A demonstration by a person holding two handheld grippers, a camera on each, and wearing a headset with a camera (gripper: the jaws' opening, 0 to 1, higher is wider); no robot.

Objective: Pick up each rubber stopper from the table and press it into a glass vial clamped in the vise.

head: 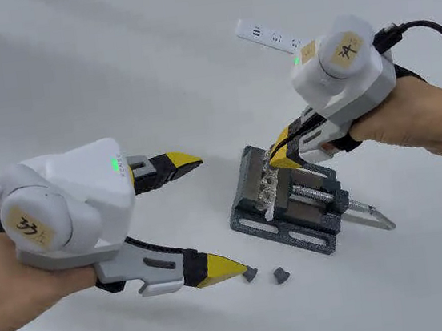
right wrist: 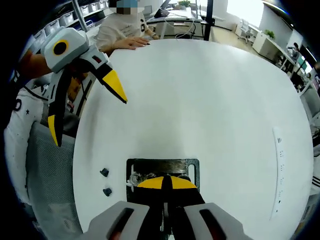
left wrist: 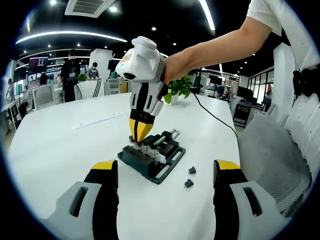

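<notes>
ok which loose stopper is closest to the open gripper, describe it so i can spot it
Find the dark vise in the middle of the white table. On its near side lie two small grey stoppers. The one you want is the left stopper, almost touching a yellow jaw tip of the left gripper; the right stopper lies apart.

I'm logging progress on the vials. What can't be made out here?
- Whether the right gripper holds anything: its shut tips hide it, every view.
- Vials in the vise: how many are stoppered; head view, gripper overlaps; left gripper view, too small.
</notes>
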